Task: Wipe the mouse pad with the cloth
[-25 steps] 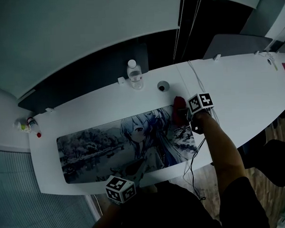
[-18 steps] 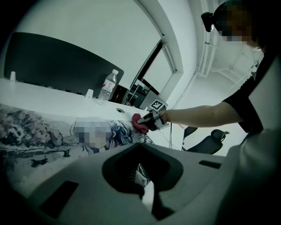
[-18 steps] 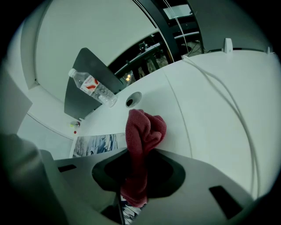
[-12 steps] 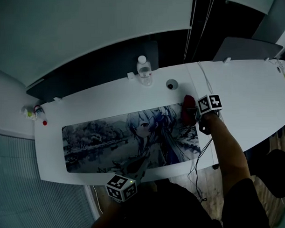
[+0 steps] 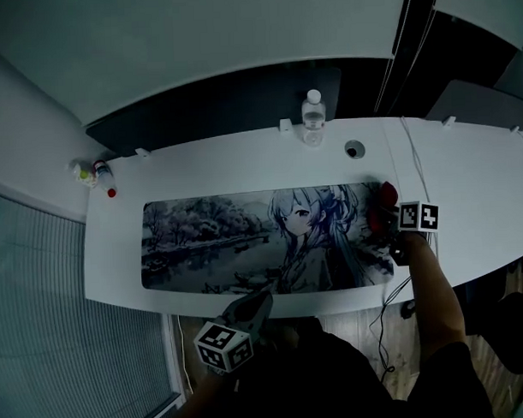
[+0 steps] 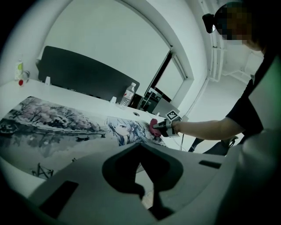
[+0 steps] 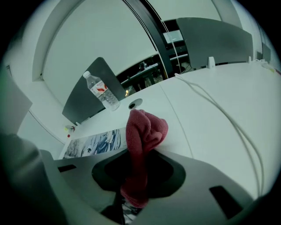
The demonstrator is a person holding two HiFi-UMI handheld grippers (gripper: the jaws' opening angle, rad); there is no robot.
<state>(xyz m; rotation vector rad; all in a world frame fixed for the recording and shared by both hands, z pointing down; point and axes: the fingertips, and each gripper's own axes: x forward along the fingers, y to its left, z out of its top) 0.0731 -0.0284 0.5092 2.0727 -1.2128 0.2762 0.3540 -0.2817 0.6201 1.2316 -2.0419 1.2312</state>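
A long mouse pad (image 5: 245,239) printed with an anime girl and a grey landscape lies along the white table (image 5: 200,167); it also shows in the left gripper view (image 6: 52,125). My right gripper (image 5: 387,225) is shut on a red cloth (image 5: 383,204) at the pad's right end. In the right gripper view the cloth (image 7: 142,132) stands bunched up out of the jaws of the right gripper (image 7: 139,151). My left gripper (image 5: 256,300) hangs off the table's near edge, apart from the pad. The left gripper (image 6: 141,147) is shut on nothing.
A water bottle (image 5: 314,116) and a round cable hole (image 5: 354,149) sit behind the pad. A white cable (image 5: 418,168) crosses the table at the right. Small bottles (image 5: 93,173) stand at the far left corner. A dark panel (image 5: 223,102) runs behind the table.
The head view has swung left and now takes in the whole pad. The right gripper with the cloth has slid a little nearer along the pad's right end. The left gripper has barely moved.
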